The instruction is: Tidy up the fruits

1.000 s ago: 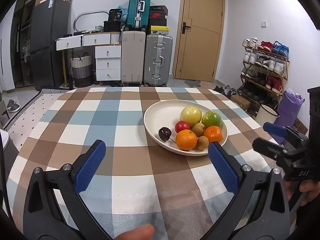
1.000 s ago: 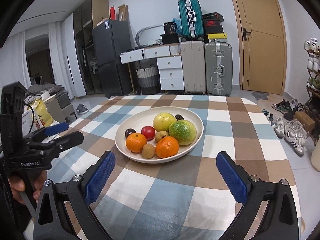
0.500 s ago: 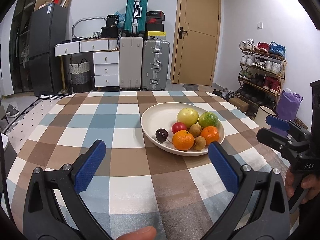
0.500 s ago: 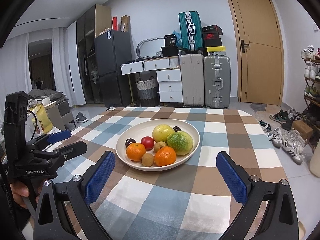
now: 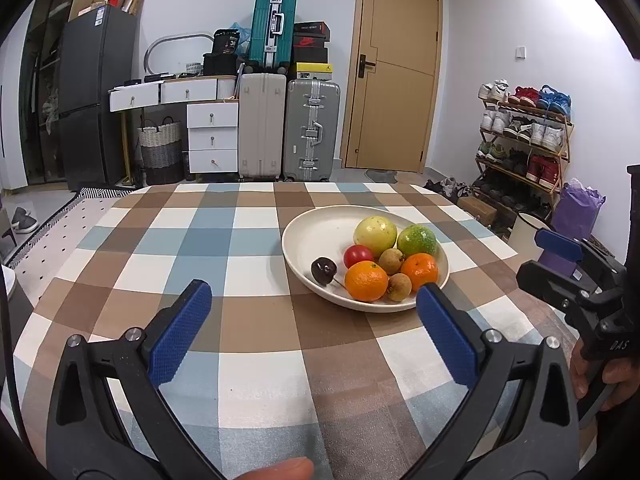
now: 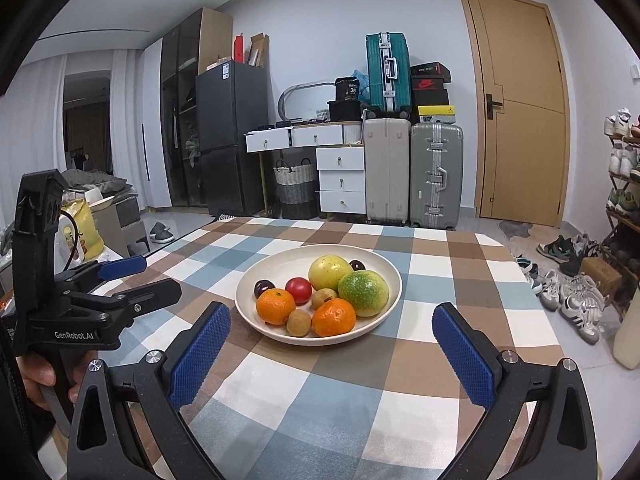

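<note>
Left wrist view hides one dark fruit in the bowl (image 5: 304,236); both tools gape wide, empty.

Bowl (image 6: 256,312) sits on table (image 6: 436,364), right of centre from left wrist view. All fruit inside bowl, bunched toward its right half. Cherry (image 5: 324,270) alone at left edge of bunch. Suitcases (image 5: 288,128) and drawers (image 5: 212,138) behind table, door (image 5: 396,72) to their right, shoe rack (image 5: 520,140) far right.

A cream bowl (image 6: 256,280) on the checked table holds oranges (image 6: 276,306), a tomato (image 6: 299,289) and green fruit (image 6: 363,292).
</note>
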The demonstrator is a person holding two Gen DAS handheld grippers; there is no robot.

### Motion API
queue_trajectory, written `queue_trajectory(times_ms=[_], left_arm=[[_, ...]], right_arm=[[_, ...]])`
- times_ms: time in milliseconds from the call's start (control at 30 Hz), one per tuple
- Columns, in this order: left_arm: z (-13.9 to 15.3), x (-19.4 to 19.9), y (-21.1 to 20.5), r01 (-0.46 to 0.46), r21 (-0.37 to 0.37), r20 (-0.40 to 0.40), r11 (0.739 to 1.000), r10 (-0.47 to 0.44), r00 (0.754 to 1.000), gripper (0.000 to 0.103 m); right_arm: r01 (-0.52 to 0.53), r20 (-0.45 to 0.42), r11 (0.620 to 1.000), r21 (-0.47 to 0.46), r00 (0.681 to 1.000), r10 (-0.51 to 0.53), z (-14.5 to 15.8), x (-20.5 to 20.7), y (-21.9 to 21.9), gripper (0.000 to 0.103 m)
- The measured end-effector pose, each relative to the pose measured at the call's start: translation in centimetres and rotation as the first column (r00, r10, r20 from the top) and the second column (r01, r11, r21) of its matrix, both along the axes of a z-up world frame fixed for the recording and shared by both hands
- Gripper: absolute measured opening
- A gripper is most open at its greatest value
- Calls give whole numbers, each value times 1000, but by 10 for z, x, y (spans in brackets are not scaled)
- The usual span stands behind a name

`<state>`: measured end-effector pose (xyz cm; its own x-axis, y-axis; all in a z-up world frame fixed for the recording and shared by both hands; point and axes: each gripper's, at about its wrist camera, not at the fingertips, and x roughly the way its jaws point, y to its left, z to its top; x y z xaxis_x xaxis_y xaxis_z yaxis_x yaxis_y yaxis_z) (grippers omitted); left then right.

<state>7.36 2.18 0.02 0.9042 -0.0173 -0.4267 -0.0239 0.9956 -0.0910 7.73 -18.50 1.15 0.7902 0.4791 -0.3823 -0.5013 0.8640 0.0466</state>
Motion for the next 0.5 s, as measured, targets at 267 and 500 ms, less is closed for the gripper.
queue_trajectory(times_ms=[267, 500], left_arm=[[0, -2, 1, -8, -1, 7, 1000, 8, 1000, 102], [0, -2, 1, -7, 2, 10, 1000, 7, 1000, 102]], right_arm=[[-13, 27, 1000, -18, 1000, 14, 1, -4, 4, 103], [-11, 32, 1000, -10, 999, 11, 1, -6, 2, 103]])
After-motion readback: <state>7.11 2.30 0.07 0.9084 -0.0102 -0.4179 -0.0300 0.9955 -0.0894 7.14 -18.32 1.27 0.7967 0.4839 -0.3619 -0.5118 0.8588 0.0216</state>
